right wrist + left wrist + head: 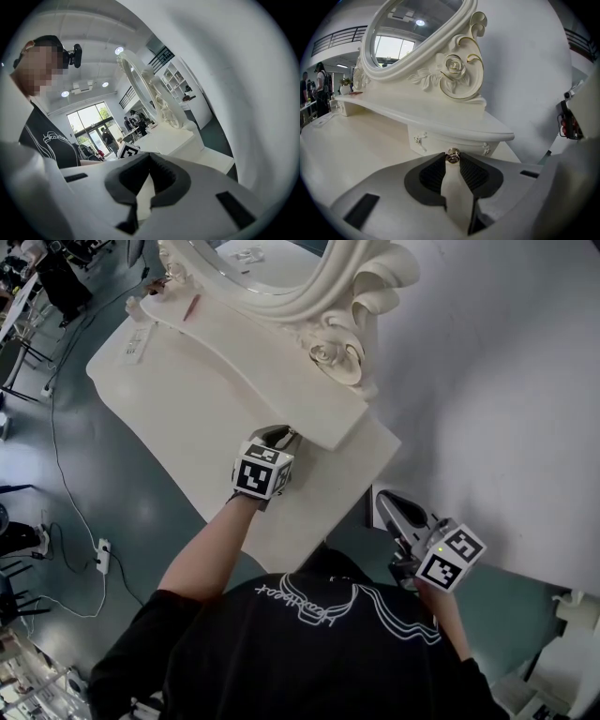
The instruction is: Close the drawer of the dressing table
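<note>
The white dressing table carries an ornate oval mirror above a raised shelf. Under that shelf sits a small drawer front with a little brass knob. My left gripper is shut on this knob, with its tips pinching it from both sides. From above, the left gripper reaches in against the shelf's near edge. I cannot tell how far the drawer stands out. My right gripper hangs off the table's right end, shut and holding nothing, with its pads meeting at the tips.
A white wall runs along the right of the table. Cables and a power strip lie on the grey floor at the left. A small carved fitting decorates the drawer unit. People stand far off in the hall.
</note>
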Available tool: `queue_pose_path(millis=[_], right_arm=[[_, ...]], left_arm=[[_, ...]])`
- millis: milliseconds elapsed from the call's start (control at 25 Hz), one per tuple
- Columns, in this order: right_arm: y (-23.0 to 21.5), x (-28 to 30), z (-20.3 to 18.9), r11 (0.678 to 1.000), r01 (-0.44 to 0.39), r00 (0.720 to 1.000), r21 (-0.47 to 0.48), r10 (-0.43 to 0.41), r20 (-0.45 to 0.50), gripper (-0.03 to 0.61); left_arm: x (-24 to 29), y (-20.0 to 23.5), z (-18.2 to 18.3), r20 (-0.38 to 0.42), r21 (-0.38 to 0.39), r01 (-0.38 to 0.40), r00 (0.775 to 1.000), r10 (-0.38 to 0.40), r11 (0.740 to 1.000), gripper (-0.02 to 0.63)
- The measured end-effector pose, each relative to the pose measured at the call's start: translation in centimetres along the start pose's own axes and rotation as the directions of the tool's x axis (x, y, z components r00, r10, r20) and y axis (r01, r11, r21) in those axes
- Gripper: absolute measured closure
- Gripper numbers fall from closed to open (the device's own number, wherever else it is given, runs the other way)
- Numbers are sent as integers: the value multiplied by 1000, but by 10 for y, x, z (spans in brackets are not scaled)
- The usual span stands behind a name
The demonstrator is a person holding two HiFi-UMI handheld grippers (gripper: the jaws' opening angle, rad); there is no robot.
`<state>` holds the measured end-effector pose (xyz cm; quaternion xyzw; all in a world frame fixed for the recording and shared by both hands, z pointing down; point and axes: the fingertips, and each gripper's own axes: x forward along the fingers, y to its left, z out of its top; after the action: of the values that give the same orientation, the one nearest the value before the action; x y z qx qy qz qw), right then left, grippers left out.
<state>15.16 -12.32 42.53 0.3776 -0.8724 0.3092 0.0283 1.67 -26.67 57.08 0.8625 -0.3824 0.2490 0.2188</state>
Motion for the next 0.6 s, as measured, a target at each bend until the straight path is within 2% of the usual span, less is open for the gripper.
queue_pose_path(millis=[160, 280, 360, 600], right_arm=[[5, 3, 0, 1000, -11, 1000, -6, 11, -4, 574], [8, 5, 0, 1000, -20, 1000, -10, 20, -6, 574], [10, 6, 0, 1000, -22, 1000, -12, 22, -7, 574], [26, 8, -5, 999, -38, 999, -30, 38, -15, 574]], left_arm=[[-1, 0, 0, 4, 1, 4, 1000, -4, 1000, 512], [-6, 2, 1, 12, -9, 11, 1000, -11, 1000, 440], [-13, 1, 3, 24, -15, 22, 999, -22, 1000, 417], [-54, -9, 19, 112, -4, 52, 992, -51, 999, 413]])
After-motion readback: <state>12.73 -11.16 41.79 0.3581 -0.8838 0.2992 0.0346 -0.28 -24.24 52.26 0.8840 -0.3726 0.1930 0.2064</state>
